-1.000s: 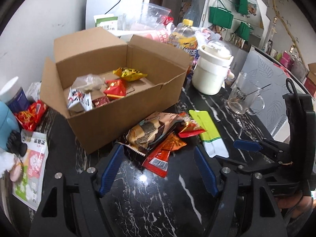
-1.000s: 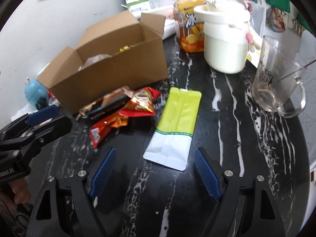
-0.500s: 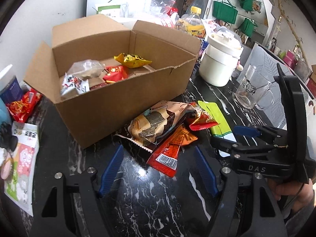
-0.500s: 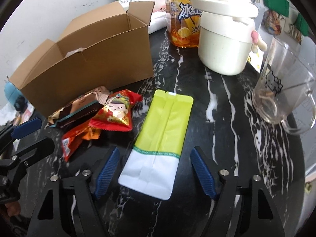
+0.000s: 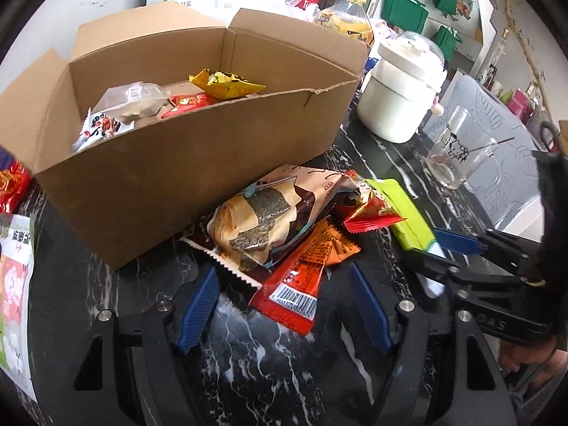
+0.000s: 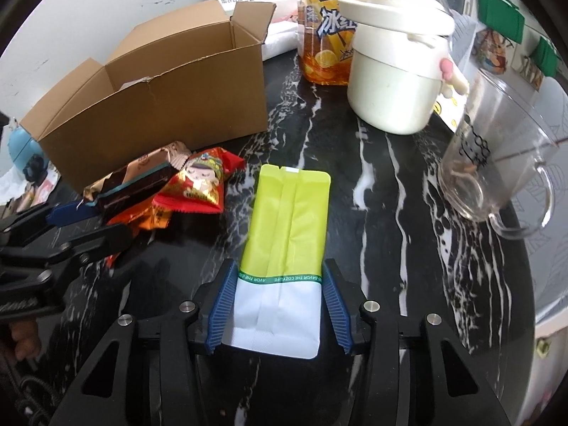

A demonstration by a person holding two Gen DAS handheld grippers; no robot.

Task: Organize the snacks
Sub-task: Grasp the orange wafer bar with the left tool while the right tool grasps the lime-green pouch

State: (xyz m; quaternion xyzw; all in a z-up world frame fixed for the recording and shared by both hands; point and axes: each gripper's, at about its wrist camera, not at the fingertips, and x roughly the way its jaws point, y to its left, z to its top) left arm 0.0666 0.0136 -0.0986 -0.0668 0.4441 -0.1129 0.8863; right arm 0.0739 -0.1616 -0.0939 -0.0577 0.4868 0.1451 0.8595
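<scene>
An open cardboard box (image 5: 198,163) with several snack packets inside stands on the black marble table; it also shows in the right wrist view (image 6: 159,113). In front of it lie a brown seaweed packet (image 5: 269,220), an orange-red packet (image 5: 301,277) and a red packet (image 5: 369,213). My left gripper (image 5: 284,305) is open, its pads either side of the orange-red packet's near end. My right gripper (image 6: 278,305) has its pads closed in on the white end of a lime-green and white pouch (image 6: 287,234) that lies flat on the table.
A white lidded pot (image 6: 394,71), an orange drink bottle (image 6: 326,35) and a glass mug (image 6: 497,163) stand to the right of the box. More packets (image 5: 14,284) lie at the table's left edge. A blue toy (image 6: 21,149) sits behind the box.
Both grippers have moved forward and lower. The right gripper has advanced over the green pouch and narrowed onto its white end. The left gripper has come up to the packet pile.
</scene>
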